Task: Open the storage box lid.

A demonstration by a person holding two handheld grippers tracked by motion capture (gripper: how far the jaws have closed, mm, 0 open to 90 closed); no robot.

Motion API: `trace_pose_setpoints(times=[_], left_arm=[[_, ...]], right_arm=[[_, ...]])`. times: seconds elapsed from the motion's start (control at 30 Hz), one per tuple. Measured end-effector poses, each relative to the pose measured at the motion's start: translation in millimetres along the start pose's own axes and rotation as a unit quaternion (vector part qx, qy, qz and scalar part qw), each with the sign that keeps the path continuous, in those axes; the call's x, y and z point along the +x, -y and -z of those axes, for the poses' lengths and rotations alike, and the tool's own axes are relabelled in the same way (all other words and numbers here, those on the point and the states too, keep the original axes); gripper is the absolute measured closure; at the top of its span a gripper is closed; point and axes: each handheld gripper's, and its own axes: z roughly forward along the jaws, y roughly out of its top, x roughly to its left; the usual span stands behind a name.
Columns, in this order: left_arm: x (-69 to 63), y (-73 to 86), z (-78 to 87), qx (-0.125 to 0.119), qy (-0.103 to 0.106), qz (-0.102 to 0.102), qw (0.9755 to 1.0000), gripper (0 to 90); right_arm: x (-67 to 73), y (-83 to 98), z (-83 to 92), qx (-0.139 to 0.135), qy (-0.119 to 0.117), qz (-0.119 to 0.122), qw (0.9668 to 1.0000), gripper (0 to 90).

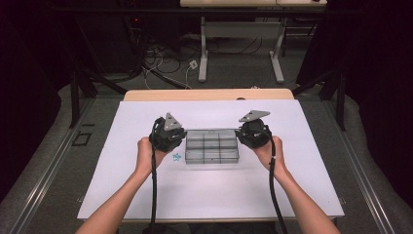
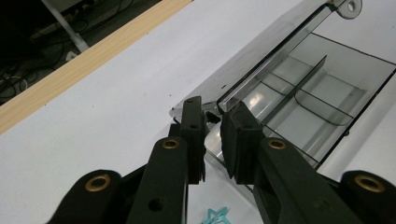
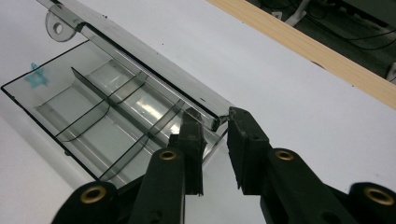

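Note:
A clear plastic compartment box (image 1: 212, 152) lies in the middle of the white table top. Its hinged lid (image 2: 261, 56) is tilted up and back from the far wall. My left gripper (image 1: 184, 138) is at the box's left end. In the left gripper view my left gripper (image 2: 215, 114) has its pads on either side of the lid's end corner, shut on it. My right gripper (image 1: 239, 135) is at the right end, and in its own view the right gripper (image 3: 210, 121) is shut on the lid's (image 3: 140, 51) other corner. The compartments (image 3: 84, 116) look empty.
A small teal star (image 1: 176, 156) lies on the table by the box's front left corner, under the left gripper (image 2: 215, 217). A wooden strip (image 1: 209, 94) borders the far edge of the white top (image 1: 204, 190). Table legs and cables (image 1: 165, 63) are on the floor beyond.

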Motion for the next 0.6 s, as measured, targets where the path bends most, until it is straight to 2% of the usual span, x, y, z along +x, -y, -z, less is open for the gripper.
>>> trace_pose_setpoints(times=[0.17, 0.2, 0.23, 0.27, 0.4, 0.53, 0.6], left_arm=[[2.3, -4.4, -0.6, 0.005, 0.0, -0.001, 1.0, 79.8], [3.8, -5.8, -0.1, 0.01, 0.002, -0.007, 0.9999, 79.8], [3.6, -6.1, -1.2, 0.005, -0.002, -0.004, 1.0, 79.9], [4.6, -7.4, -0.5, 0.012, 0.004, -0.002, 0.9999, 79.9], [7.7, -11.4, -2.1, 0.013, 0.006, 0.001, 0.9999, 79.9], [10.1, -14.4, -3.4, 0.021, 0.008, -0.002, 0.9997, 79.9], [11.3, -15.9, -4.6, 0.024, 0.013, 0.005, 0.9996, 79.8]], right_arm=[[-3.9, -5.9, -2.0, 0.006, -0.002, 0.0, 1.0, 76.5], [-4.2, -7.0, -1.4, 0.014, -0.004, -0.002, 0.9999, 76.6], [-4.4, -7.7, -2.1, 0.011, -0.001, -0.003, 0.9999, 76.7], [-5.2, -8.5, -3.2, 0.01, -0.003, 0.001, 0.9999, 76.9], [-6.9, -11.2, -5.1, 0.014, -0.003, -0.002, 0.9999, 77.5], [-9.1, -15.6, -6.1, 0.028, -0.006, -0.002, 0.9996, 77.6], [-10.1, -17.7, -7.7, 0.027, -0.007, 0.001, 0.9996, 77.5]])
